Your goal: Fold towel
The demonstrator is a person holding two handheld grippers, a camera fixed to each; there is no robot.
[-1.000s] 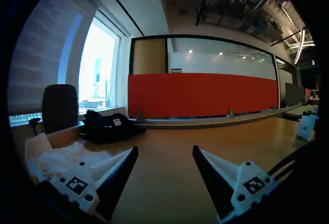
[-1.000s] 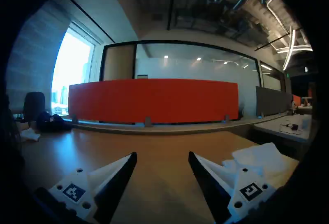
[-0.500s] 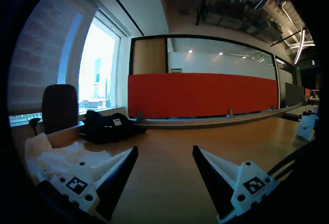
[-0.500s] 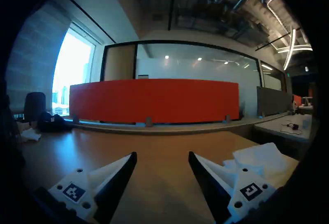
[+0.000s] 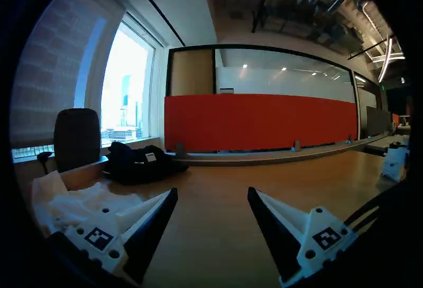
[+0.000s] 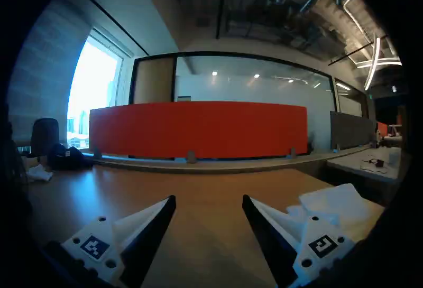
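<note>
Left claw (image 5: 212, 189) and right claw (image 6: 209, 197) gape wide, empty, over the desk (image 5: 211, 240).

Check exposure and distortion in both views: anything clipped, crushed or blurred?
Left gripper view: window clipped to white, black bag below it crushed near silhouette, white cloth pile shows folds. Right gripper view: window clipped too, ceiling light strip flares, white towel evenly lit and sharp. Both: fisheye bows the red partition; no motion blur.

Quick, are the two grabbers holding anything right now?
Left gripper: open, holding nothing.
Right gripper: open, holding nothing.
</note>
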